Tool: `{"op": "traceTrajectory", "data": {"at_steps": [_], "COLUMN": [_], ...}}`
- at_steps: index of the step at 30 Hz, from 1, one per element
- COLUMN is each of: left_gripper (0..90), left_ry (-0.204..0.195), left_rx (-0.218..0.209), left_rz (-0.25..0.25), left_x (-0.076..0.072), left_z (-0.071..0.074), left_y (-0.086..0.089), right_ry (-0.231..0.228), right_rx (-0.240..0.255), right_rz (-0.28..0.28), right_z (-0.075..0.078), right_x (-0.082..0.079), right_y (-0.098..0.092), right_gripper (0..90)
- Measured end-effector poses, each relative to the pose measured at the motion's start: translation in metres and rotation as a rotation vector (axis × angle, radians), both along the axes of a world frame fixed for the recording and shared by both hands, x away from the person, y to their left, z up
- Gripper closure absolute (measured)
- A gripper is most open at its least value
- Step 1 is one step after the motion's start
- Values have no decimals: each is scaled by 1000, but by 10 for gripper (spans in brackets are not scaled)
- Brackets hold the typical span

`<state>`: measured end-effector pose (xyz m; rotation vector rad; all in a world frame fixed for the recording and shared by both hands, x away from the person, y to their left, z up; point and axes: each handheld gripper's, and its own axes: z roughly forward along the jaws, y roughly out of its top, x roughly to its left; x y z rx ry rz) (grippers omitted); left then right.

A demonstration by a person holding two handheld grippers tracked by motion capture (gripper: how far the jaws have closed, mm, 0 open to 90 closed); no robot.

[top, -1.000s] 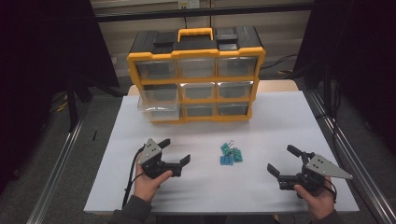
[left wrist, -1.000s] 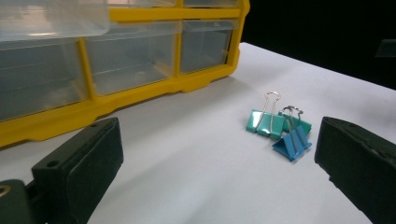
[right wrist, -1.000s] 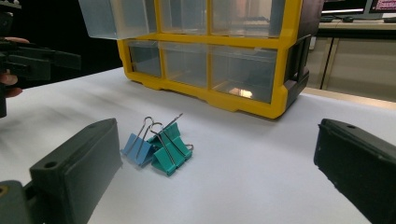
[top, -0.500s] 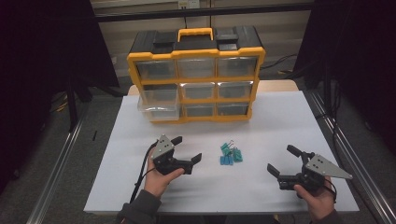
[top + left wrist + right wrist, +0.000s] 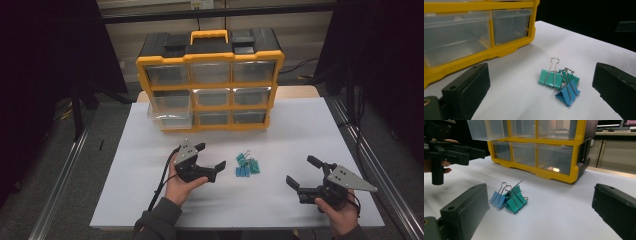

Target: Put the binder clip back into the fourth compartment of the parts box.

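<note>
Several teal and blue binder clips (image 5: pixel 247 166) lie in a small heap on the white counter (image 5: pixel 150 150), just below the middle of the high view. Left of them, the left gripper (image 5: pixel 210 161) points their way, fingers spread wide and empty. At lower right, the right gripper (image 5: pixel 305 172) is likewise agape, holding nothing. Behind stands a yellow drawer organizer (image 5: pixel 210 80), one left drawer (image 5: pixel 170 107) pulled out.
</note>
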<state>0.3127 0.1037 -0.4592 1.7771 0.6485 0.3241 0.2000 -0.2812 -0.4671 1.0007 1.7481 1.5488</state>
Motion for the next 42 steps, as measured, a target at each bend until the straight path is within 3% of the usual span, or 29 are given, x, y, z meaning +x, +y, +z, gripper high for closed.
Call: {"op": "traceTrajectory", "data": {"at_steps": [3,4,6,7,15,18,19,25,28,32,38,42], "left_gripper": [16,16,17,17,18,18,19,29,38,52,100,199], "left_ry": [3,12,10,17,58,61,68,91,98,80,98,118], "left_rx": [5,-13,2,-23,33,16,31,25,47,81,122,151], "left_rz": [1,5,-6,-9,-9,-32,-10,-32,-23,-43,-65,-88], "left_x": [2,3,4,6,15,18,18,24,25,30,37,39], "left_z": [0,0,1,0,-2,-2,-1,-2,-1,1,-1,-3], "left_y": [-5,-8,-8,-11,-26,-28,-30,-37,-42,-47,-59,-67], "right_ry": [1,0,2,0,1,0,0,2,3,2,0,1], "right_rx": [1,1,0,1,3,3,3,1,2,3,6,11], "right_rz": [2,2,2,3,6,5,5,8,9,9,9,10], "right_z": [0,0,0,0,0,0,0,0,0,0,0,0], "right_x": [0,0,0,0,0,0,0,0,0,0,0,0], "right_y": [0,0,0,0,0,0,0,0,0,0,0,0], "right_gripper": [1,1,1,1,1,1,1,1,1,1,2,2]}}
